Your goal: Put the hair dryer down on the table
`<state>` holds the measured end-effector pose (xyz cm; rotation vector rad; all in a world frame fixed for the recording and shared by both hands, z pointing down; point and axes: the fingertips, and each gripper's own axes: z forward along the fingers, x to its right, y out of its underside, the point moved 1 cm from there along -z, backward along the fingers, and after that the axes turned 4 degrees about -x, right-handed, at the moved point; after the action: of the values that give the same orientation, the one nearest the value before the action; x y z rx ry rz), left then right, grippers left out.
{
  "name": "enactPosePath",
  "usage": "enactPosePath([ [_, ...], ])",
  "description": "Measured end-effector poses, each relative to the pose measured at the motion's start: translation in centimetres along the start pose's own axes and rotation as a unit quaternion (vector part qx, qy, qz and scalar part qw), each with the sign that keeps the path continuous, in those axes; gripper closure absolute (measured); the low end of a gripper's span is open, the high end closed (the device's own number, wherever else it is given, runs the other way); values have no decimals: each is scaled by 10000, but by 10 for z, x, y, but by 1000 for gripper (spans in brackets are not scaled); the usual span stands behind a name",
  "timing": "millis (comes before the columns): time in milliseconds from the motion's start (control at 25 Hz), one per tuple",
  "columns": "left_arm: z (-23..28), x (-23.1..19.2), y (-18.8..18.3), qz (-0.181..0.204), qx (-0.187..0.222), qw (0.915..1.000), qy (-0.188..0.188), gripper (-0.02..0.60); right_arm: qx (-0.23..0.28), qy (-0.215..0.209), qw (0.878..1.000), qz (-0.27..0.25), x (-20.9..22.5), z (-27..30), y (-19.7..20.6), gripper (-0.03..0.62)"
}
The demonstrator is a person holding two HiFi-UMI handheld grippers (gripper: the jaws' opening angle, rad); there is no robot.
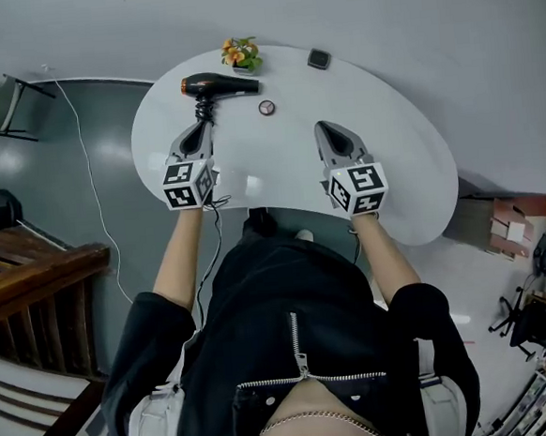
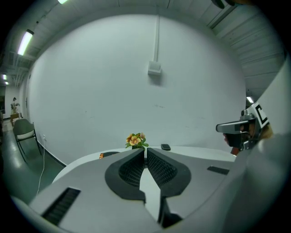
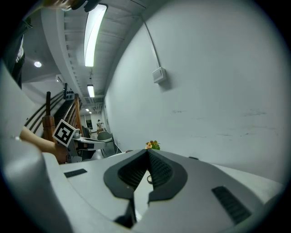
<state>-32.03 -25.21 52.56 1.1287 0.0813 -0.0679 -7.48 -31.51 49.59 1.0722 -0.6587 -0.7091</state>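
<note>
A plain white wall (image 2: 91, 91) stood behind the rounded white table (image 1: 411, 183). A small box (image 2: 154, 68) was fixed to it beneath a vertical conduit. The floor (image 1: 106, 131) was grey, with a cable (image 1: 83, 152) trailing across it. A chair (image 1: 5, 104) stood far left, with wooden steps (image 1: 28, 269) nearer. Fluorescent tubes (image 3: 93, 34) lit the ceiling.

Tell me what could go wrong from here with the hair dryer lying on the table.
1. The shut left gripper sits right by the handle of the hair dryer; a stray move might knock it.
2. The hair dryer lies near the far left rim of the table, so a nudge could send it off.
3. The flowers stand close beside it and might get tipped.
</note>
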Motion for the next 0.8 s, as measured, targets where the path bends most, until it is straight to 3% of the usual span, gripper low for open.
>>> enactPosePath([
  [320,-44,36,-11,279,281,9992,7,554,54,-327,9994,-79,-18,-3,0,589],
  [800,-96,55,-27,261,651,9975,-77,554,419,-515,9972,-356,-40,-18,-18,591],
])
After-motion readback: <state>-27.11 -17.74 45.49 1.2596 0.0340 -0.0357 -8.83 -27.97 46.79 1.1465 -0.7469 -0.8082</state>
